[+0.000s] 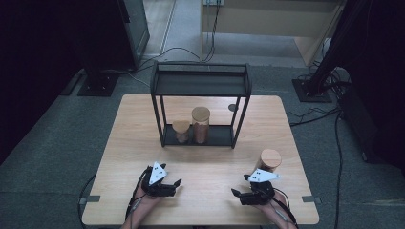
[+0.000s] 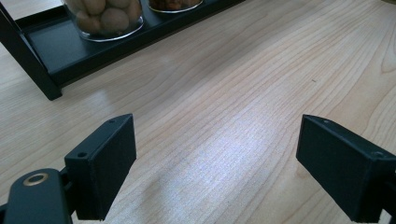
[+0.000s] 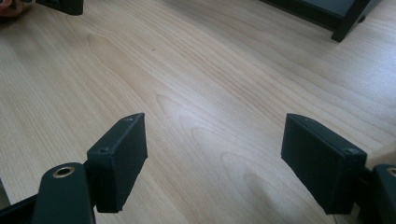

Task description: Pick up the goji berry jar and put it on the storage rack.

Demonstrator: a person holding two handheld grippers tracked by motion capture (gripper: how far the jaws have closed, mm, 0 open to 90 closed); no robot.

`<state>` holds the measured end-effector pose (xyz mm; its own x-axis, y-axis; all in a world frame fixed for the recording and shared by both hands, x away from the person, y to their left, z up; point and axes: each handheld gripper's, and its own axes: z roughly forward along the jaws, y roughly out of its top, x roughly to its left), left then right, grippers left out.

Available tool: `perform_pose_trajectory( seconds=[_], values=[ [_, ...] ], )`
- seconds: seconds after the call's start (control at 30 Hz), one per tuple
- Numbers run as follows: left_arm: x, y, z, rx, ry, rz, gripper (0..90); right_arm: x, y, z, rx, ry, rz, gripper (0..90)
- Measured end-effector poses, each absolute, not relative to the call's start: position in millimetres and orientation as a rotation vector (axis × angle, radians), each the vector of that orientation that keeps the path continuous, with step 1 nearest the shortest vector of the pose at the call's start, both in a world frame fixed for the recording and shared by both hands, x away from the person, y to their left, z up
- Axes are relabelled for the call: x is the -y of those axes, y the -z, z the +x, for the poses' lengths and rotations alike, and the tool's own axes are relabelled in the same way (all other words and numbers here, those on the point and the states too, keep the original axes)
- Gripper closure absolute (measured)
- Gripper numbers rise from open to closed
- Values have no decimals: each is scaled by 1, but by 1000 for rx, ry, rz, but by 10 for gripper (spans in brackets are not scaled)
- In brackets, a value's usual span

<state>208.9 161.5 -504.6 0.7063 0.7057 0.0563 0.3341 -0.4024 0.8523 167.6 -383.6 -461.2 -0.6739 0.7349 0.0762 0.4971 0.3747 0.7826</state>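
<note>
A black two-tier rack (image 1: 200, 83) stands at the middle back of the wooden table (image 1: 143, 124). Two glass jars with wooden lids sit on its lower shelf, a short one (image 1: 181, 130) and a taller one (image 1: 200, 124). A third lidded jar (image 1: 270, 160) stands on the table at the right, just beyond my right gripper (image 1: 240, 185). My left gripper (image 1: 173, 183) rests near the front edge, left of centre. Both are open with bare wood between the jaws, as the left gripper (image 2: 215, 158) and right gripper (image 3: 215, 158) views show. The short jar (image 2: 105, 18) holds round nuts.
The rack's lower shelf (image 2: 56, 51) and corner post lie ahead of the left gripper. A rack foot (image 3: 348, 21) appears at the far right of the right gripper view. Cables and black stands sit on the floor around the table.
</note>
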Motion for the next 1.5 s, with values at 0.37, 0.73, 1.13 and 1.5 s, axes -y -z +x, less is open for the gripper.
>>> perform_pose_trajectory(
  seconds=[0.37,0.73,1.13,1.5],
  values=[
    [-162,505,209,-798,-519,2009,119,395,462,152,-2361,-1170,1110,221],
    [-161,505,209,-797,-521,2011,119,407,461,140,-2346,-1135,1147,221],
    [-161,505,209,-796,-521,2012,119,417,461,134,-2313,-1120,1181,221],
    [-161,504,209,-792,-521,2015,119,424,464,132,-2291,-1090,1223,221]
  ],
)
